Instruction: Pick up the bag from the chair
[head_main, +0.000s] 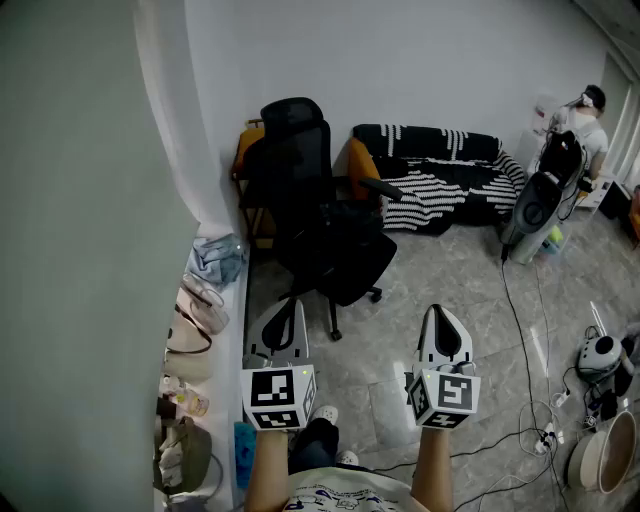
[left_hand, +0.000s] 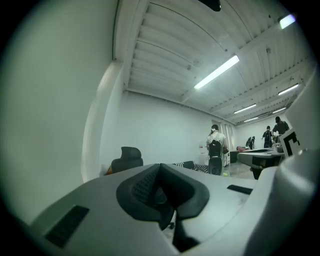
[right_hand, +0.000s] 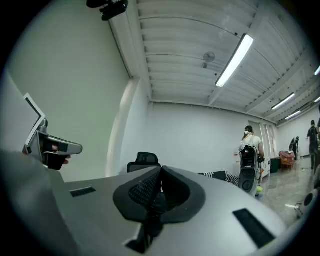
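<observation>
Black against black, the bag (head_main: 336, 226) slumps on the chair (head_main: 296, 150) well ahead of the closed, empty jaws of the left gripper (head_main: 285, 312) and right gripper (head_main: 441, 318); it is probably light and floppy, best pinched at a top strap or fold.

No readable text; only coded square markers (head_main: 276, 388) on the left tool (head_main: 288, 305) and right tool (head_main: 441, 312).

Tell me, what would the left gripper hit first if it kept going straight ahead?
Probably the black office chair, directly ahead of the left gripper; nothing seems to stand between them, though depth is unclear.
</observation>
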